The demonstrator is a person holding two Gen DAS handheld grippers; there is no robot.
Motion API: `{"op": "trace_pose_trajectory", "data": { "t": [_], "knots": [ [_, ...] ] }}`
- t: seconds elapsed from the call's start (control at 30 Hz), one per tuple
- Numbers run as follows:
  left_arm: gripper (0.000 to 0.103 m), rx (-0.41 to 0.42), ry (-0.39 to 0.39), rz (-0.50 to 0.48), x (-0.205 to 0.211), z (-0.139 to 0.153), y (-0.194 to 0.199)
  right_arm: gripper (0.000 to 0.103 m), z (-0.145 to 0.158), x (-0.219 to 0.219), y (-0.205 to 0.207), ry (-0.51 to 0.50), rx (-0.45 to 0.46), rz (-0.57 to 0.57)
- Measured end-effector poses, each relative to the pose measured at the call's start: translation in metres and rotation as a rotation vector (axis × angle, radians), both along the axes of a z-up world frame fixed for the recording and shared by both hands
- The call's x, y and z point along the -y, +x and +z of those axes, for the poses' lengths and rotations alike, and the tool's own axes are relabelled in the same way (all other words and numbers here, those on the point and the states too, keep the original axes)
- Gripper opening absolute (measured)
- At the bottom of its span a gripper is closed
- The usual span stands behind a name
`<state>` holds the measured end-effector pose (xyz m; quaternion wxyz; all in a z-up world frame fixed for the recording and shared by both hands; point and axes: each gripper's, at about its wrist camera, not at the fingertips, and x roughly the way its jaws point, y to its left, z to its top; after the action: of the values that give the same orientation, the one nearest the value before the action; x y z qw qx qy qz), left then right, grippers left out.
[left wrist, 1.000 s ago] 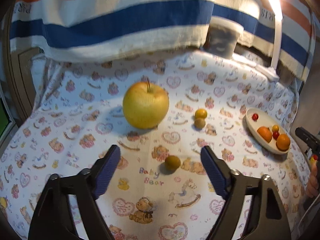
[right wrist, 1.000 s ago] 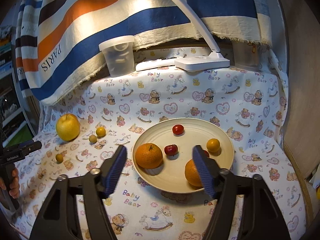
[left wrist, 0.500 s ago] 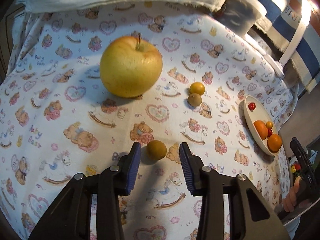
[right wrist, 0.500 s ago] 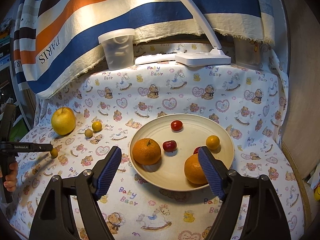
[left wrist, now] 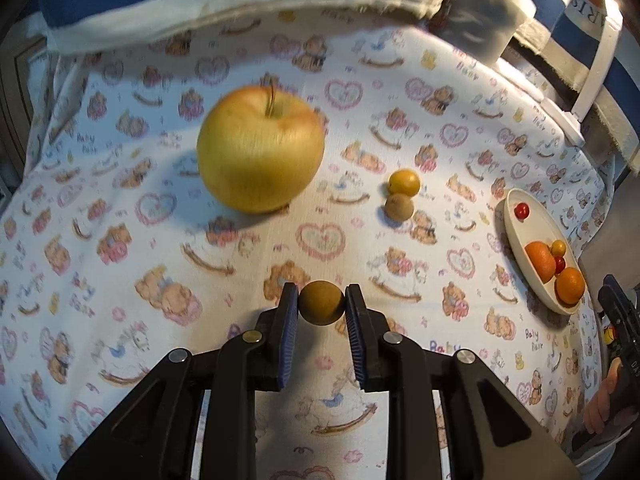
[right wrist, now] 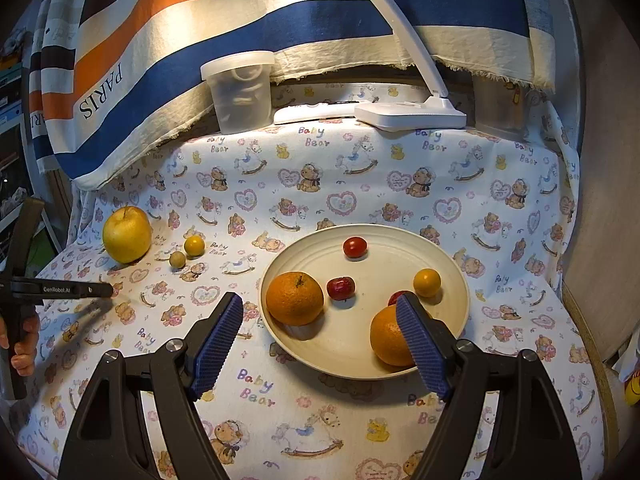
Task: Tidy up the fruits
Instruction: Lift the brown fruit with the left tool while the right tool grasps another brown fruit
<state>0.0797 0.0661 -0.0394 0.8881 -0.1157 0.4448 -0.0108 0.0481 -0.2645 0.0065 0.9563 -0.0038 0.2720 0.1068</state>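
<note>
1. Where the printed teddy-bear cotton tablecloth (left wrist: 120, 240) covers the whole surface, everything sits on it; striped canvas drape with "PARIS" lettering (right wrist: 160, 52) hangs behind.
2. Round cream ceramic plate (right wrist: 400, 364), right side: holds two oranges, two small red fruits plus a third partly hidden, one small yellow fruit.
3. Large yellow-green apple with stem (left wrist: 260, 148): upright on the cloth, beyond the left gripper, well apart from the plate.
4. Right gripper (right wrist: 320, 344): blue ribbed pads spread wide, nothing between them. Near rim of the plate lies in the gap as seen from the right wrist; right pad overlaps one orange (right wrist: 388, 336) in view, contact cannot be told.
5. Left gripper (left wrist: 321, 316): jaws have just been closing and now clench the small round olive-brown fruit (left wrist: 321, 303). Fruit sits right at the pad tips, both pads pressing its sides, low over the cloth.
6. Two more small fruits, one yellow (left wrist: 405, 182) and one olive-brown (left wrist: 399, 207), touching, between apple and plate.
</note>
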Motion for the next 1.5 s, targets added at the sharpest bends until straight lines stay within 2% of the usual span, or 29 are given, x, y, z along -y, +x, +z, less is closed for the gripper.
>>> {"op": "trace_pose_trajectory", "data": {
  "t": [0.27,0.47,0.53,0.67,0.93,1.17,1.2,1.27,1.5],
  "knots": [
    [0.023,0.049,0.023,-0.009,0.005,0.018,0.012,0.08,0.001,-0.001,-0.001,0.003,0.012,0.005],
    [0.023,0.155,-0.004,-0.042,0.008,0.021,0.023,0.08,-0.002,-0.005,-0.001,-0.028,0.023,-0.004],
    [0.023,0.149,-0.01,-0.048,0.006,0.018,0.025,0.08,0.0,-0.006,0.0,-0.03,0.023,-0.012],
    [0.023,0.11,-0.014,-0.023,-0.003,0.012,0.029,0.08,0.008,-0.017,0.01,0.009,-0.035,0.026],
    [0.023,0.123,-0.025,-0.013,-0.015,0.011,0.024,0.08,0.021,-0.088,0.034,-0.012,-0.085,0.11],
    [0.023,0.1,-0.037,-0.03,-0.014,0.007,0.026,0.08,0.009,-0.147,0.074,-0.007,-0.211,0.189],
    [0.023,0.1,-0.039,-0.031,-0.014,0.007,0.025,0.078,0.005,-0.153,0.08,-0.008,-0.23,0.198],
    [0.023,0.091,-0.036,-0.035,-0.013,0.007,0.026,0.068,-0.002,-0.164,0.091,-0.013,-0.274,0.212],
    [0.023,0.074,-0.02,-0.043,-0.009,0.006,0.026,0.053,-0.026,-0.184,0.125,0.027,-0.405,0.231]
  ]
}}
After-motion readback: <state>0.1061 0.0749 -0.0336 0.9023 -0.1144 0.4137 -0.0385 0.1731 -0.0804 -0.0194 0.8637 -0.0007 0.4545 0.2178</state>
